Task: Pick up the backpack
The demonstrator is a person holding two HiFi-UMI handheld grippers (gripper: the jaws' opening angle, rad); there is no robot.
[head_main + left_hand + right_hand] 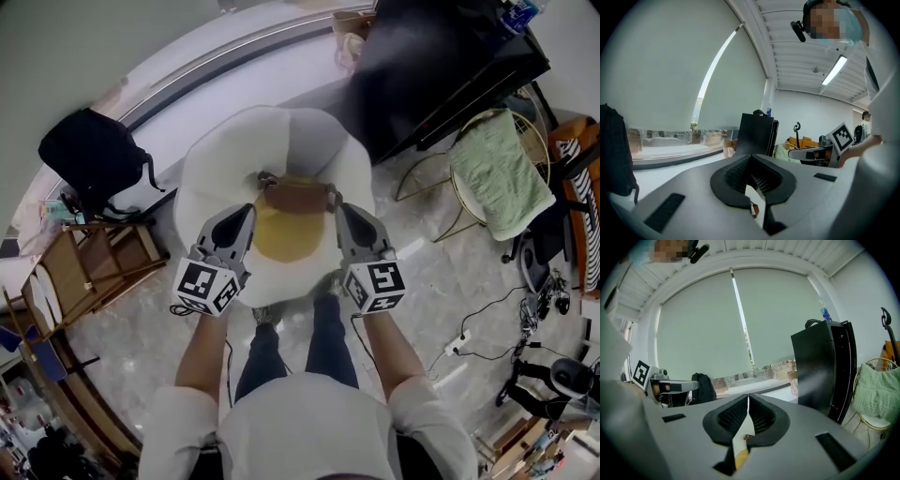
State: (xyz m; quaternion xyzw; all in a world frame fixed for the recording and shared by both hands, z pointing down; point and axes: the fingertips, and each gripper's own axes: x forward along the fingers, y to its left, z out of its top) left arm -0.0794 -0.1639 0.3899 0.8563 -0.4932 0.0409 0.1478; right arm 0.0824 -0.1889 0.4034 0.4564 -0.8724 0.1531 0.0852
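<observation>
The room has a pale, shiny floor (141,328), a long curved window with its blind (670,70) pulled down, and a tall black cabinet (441,66) by the wall. A black bag (94,155) sits on a wooden stand (94,262) off to my left. I am not touching that one.

The backpack (300,141) I am working with looks like a big fried egg, white around the edge and yellow in the middle. It is right in front of my legs, between my two tools. It seems to hang from them and not lie on the floor.

My left gripper (251,208) has its jaws closed tight on the backpack, with a bit of white cloth and a brown scrap pinched between them. My right gripper (339,208) is closed tight too, and I see white and yellow cloth in its jaws. Each one holds near an end of the brown strap (298,197) at the top.

I think this backpack is soft and puffy, like a pillow, and not heavy. It will bend and flop, so it will sag in the middle if I pull my hands apart. The cloth looks smooth, so a thin pinch could slip out. The strap looks like the strongest place to hold. I would grab there, one side in each hand, and keep both hands at the same height so the backpack does not tip.
</observation>
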